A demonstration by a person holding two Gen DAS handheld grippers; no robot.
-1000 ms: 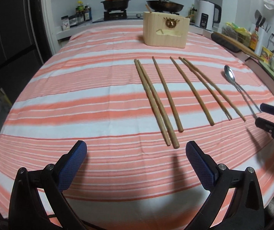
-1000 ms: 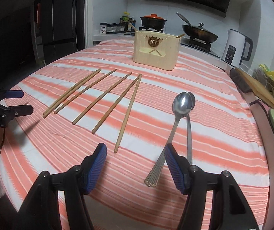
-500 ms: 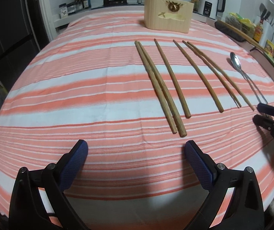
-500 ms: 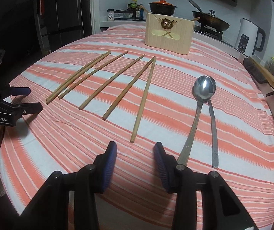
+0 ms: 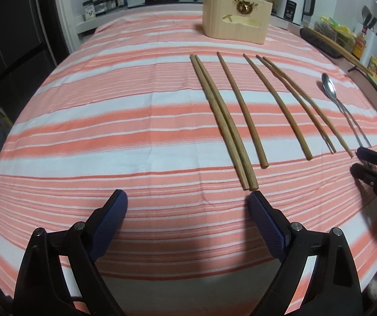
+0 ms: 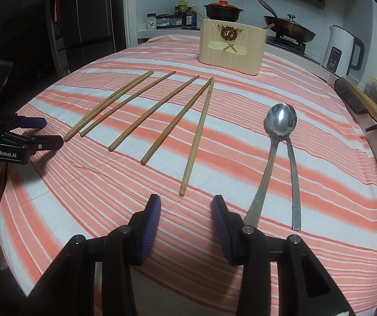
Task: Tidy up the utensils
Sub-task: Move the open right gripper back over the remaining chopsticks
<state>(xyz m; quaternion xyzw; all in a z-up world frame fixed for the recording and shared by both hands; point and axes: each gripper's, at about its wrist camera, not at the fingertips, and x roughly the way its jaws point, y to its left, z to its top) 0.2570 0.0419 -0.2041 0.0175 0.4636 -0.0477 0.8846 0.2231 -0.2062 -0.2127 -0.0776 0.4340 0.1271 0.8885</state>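
Note:
Several wooden chopsticks (image 5: 222, 121) lie side by side on the striped cloth, also in the right wrist view (image 6: 196, 137). Two metal spoons (image 6: 280, 121) lie to their right, seen far right in the left wrist view (image 5: 330, 89). A cream utensil holder (image 5: 236, 23) stands at the back, also in the right wrist view (image 6: 232, 47). My left gripper (image 5: 188, 205) is open and empty, its right finger just short of the leftmost chopstick pair's near ends. My right gripper (image 6: 185, 210) is open and empty, just short of the rightmost chopstick's near end.
A stove with a pot (image 6: 222, 11) and a pan (image 6: 288, 29) is behind the table. A white kettle (image 6: 344, 50) stands at the right. A wooden board and packets (image 5: 330, 39) lie along the right counter. The table's near edge (image 5: 188, 281) is close below.
Both grippers have moved forward towards the chopsticks' near ends. The right gripper's fingers have narrowed from wider open. The utensils have not moved.

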